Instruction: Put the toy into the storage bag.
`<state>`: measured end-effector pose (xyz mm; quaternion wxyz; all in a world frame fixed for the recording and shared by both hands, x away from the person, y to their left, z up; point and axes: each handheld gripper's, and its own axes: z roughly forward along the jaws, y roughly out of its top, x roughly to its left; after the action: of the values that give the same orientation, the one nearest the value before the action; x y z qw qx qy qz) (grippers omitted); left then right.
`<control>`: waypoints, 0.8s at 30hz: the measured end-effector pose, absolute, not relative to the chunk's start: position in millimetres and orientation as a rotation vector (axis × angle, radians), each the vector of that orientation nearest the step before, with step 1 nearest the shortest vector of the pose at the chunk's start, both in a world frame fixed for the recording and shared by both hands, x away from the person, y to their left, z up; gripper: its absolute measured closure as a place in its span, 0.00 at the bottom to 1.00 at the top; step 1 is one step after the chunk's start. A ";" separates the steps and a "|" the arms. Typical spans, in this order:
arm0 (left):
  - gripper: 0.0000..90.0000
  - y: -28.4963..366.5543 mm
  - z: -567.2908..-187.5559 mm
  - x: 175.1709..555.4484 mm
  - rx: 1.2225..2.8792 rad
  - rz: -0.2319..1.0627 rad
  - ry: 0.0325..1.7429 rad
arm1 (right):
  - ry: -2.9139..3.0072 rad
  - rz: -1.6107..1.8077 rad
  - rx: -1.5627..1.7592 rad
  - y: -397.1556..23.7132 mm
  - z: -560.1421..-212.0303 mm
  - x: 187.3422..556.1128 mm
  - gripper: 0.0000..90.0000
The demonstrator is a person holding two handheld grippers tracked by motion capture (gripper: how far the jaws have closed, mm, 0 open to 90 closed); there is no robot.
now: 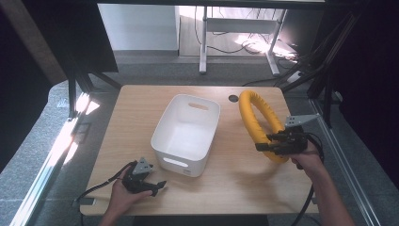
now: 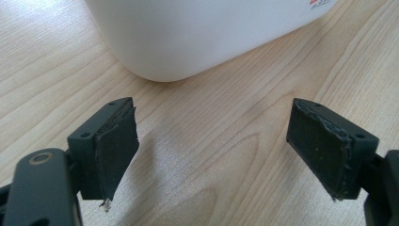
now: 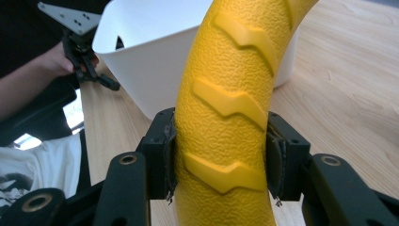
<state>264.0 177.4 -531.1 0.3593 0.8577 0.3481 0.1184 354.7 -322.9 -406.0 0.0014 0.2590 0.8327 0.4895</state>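
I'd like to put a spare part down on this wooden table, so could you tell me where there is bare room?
The wooden table is bare along its far-left corner, left of the white plastic bin, and along the near edge between both hands. The right side is crowded: the right gripper holds the yellow ridged rubber ring there. The left gripper sits open at the near-left corner.

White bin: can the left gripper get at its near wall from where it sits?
Probably yes. The left gripper is open, and bare table lies between its fingers and the bin.
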 end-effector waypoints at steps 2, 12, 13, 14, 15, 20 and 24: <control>0.19 177.3 -531.4 264.2 2.214 0.306 0.896 | 2.599 1.556 0.814 -322.4 -405.1 353.4 0.58; 0.19 177.5 -531.2 264.2 2.215 0.305 0.894 | 2.562 1.640 0.791 -313.3 -401.4 346.9 0.58; 0.19 177.5 -531.2 264.2 2.215 0.305 0.895 | 2.558 1.642 0.786 -312.5 -401.1 346.4 0.58; 0.19 177.5 -531.2 264.2 2.214 0.305 0.895 | 2.554 1.656 0.782 -310.9 -400.9 345.4 0.58; 0.19 177.6 -531.0 264.2 2.214 0.305 0.894 | 2.553 1.657 0.779 -310.1 -400.8 344.9 0.58; 0.19 177.6 -531.0 264.1 2.213 0.305 0.895 | 2.553 1.687 0.782 -304.7 -401.3 344.8 0.58; 0.19 177.5 -531.1 264.2 2.214 0.305 0.895 | 2.548 1.722 0.776 -301.5 -400.8 344.9 0.58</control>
<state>264.2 177.5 -531.1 0.3590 0.8583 0.3470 0.1182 344.9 -301.5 -400.8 -0.0148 0.2446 0.8033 0.5429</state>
